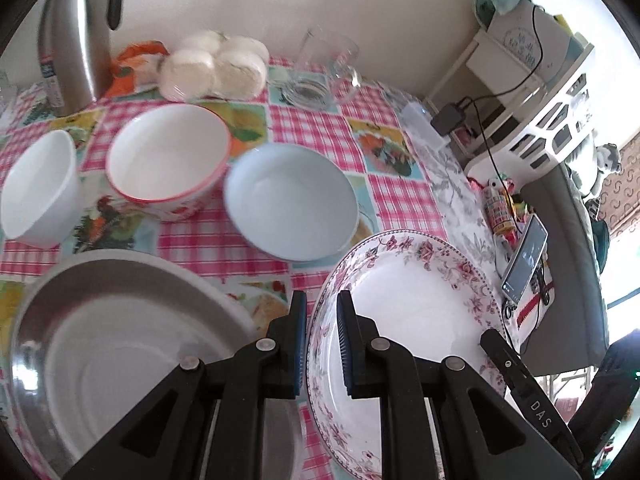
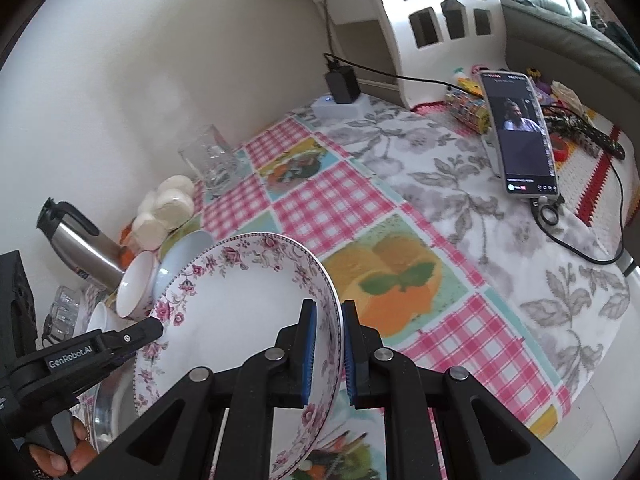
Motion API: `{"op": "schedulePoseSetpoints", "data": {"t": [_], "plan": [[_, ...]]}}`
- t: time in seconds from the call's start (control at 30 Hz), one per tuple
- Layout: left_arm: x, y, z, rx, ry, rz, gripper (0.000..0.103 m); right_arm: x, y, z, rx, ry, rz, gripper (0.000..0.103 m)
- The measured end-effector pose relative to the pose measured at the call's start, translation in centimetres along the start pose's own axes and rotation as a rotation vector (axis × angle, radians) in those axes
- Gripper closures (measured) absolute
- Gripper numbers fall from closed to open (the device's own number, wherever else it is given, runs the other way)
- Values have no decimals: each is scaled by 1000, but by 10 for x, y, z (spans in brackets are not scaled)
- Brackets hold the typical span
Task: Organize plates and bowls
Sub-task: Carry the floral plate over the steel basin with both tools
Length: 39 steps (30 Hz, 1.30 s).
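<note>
A floral-rimmed white plate [image 1: 412, 304] is held off the table between both grippers. My left gripper [image 1: 322, 340] is shut on its left rim. My right gripper [image 2: 329, 352] is shut on its right rim, where the plate [image 2: 240, 304] shows tilted; the left gripper's finger [image 2: 140, 332] touches its far edge. A steel plate with a white plate in it [image 1: 120, 344] lies at lower left. A light blue bowl [image 1: 292, 200], a red-rimmed bowl [image 1: 168, 156] and a white bowl [image 1: 38, 184] stand behind in a row.
A steel thermos [image 1: 76, 40], a bag of white buns [image 1: 216, 64] and a glass mug [image 1: 324, 68] stand along the wall. A phone [image 2: 520, 132] with cable, a charger [image 2: 340, 84] and a white shelf [image 2: 420, 20] are to the right.
</note>
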<state>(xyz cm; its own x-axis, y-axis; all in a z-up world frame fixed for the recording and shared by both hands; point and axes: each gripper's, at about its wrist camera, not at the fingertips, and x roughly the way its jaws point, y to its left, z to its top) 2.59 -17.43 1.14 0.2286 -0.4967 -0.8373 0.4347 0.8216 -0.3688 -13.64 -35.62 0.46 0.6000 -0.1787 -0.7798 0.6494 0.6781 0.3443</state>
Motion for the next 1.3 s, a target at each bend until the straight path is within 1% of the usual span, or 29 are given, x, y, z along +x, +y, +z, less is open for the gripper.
{"op": "schedulePoseSetpoints", "data": {"t": [0.23, 0.4, 0.77, 1.03, 1.2, 1.3], "plan": [[-29, 27, -3, -25, -40, 13, 88, -7, 31, -12, -33, -11, 28, 90], [-49, 55, -8, -60, -60, 25, 88, -11, 56, -21, -68, -15, 57, 90], [-80, 117, -16, -154, -87, 70, 88, 0, 118, -51, -186, 26, 84, 90], [-91, 157, -28, -209, -80, 109, 88, 12, 154, -73, -257, 67, 94, 90], [-93, 170, -38, -219, -65, 134, 88, 20, 168, -87, -292, 101, 82, 90], [-90, 175, -42, -220, -43, 156, 88, 24, 171, -93, -300, 124, 78, 89]]}}
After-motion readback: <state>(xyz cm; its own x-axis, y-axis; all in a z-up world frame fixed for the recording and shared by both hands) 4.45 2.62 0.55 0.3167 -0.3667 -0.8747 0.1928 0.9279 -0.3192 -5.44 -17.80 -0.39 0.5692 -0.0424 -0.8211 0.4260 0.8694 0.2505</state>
